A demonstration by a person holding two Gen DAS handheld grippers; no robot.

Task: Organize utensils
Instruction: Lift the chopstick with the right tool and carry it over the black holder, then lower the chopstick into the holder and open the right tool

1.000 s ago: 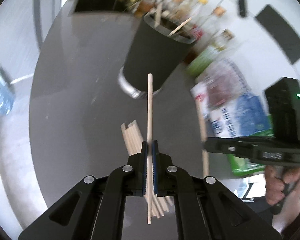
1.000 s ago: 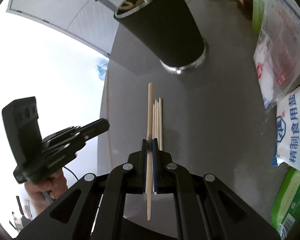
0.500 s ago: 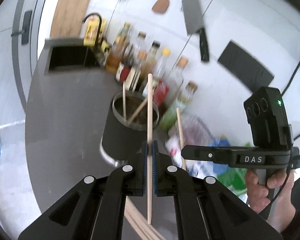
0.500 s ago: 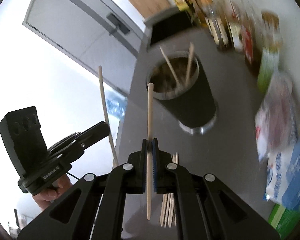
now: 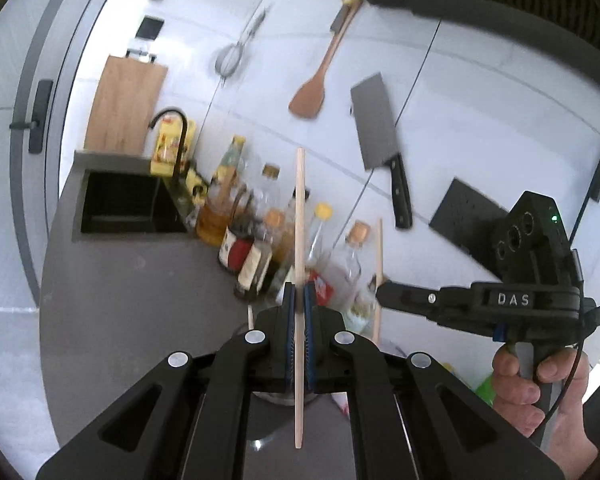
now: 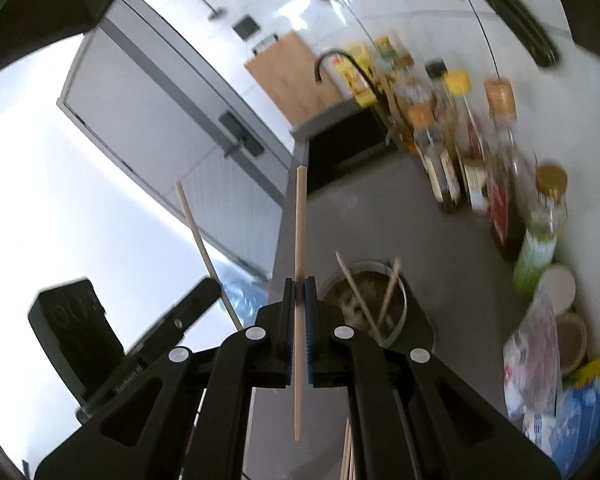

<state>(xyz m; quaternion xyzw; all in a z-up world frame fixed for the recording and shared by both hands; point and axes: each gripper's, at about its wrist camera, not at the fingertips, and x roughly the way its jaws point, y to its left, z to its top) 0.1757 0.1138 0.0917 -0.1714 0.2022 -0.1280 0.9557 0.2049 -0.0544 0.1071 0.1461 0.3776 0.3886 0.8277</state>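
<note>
Above the grey worktop, left tongs (image 5: 299, 300) are clamped on one pale wooden chopstick (image 5: 299, 216), and right tongs (image 6: 299, 296) on another pale wooden chopstick (image 6: 299, 220); both are held near mid-length, upright. Black cylindrical holder (image 6: 414, 324) sits just beyond the right tongs. Sticks judged light, stiff, smooth; liable to pivot, so mid-length hold suits.

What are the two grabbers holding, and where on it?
Each holds one wooden chopstick. The left gripper pinches its chopstick below the middle; the right gripper does likewise with its chopstick.
</note>
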